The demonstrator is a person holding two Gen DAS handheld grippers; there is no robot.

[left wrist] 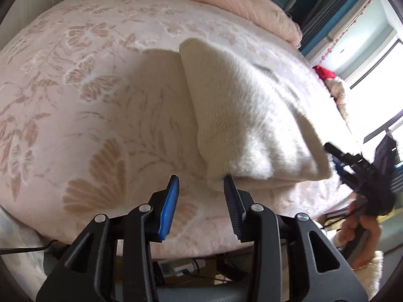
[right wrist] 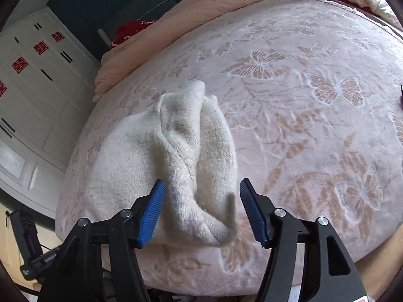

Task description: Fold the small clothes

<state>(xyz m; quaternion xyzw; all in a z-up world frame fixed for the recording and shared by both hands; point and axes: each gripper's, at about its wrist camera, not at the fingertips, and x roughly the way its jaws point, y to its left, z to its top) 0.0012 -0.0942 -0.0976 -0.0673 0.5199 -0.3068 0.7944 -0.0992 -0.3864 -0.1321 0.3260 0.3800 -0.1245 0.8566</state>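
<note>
In the left wrist view, the pink bedspread (left wrist: 88, 80) with its butterfly and leaf pattern fills the left and middle of the picture. The left gripper (left wrist: 201, 180) sits low in the middle with its 2 blue-padded fingers (left wrist: 170, 206) spread apart and nothing between them; the right fingertip is just beside the near edge of the sweater (left wrist: 246, 115), and whether it touches cannot be told. The sweater, cream and fluffy, lies folded on the bedspread to the right of centre. A peach quilt (left wrist: 226, 2) is bunched along the far edge of the bed. At the far right the right gripper (left wrist: 337, 154) shows as a blurred dark shape by the sweater's right end, with the person's hand (left wrist: 357, 229) below it and a bright window (left wrist: 372, 50) behind.

In the right wrist view, a white wardrobe (right wrist: 37, 80) with red paper decorations stands at the left. The sweater (right wrist: 141, 156) lies near the left edge of the bedspread (right wrist: 314, 115), one twisted fold of it running down toward the camera. The right gripper (right wrist: 202, 185) is wide apart, its blue fingers (right wrist: 152, 211) on either side of that fold without clamping it. The quilt (right wrist: 201, 7) lies across the top.
</note>
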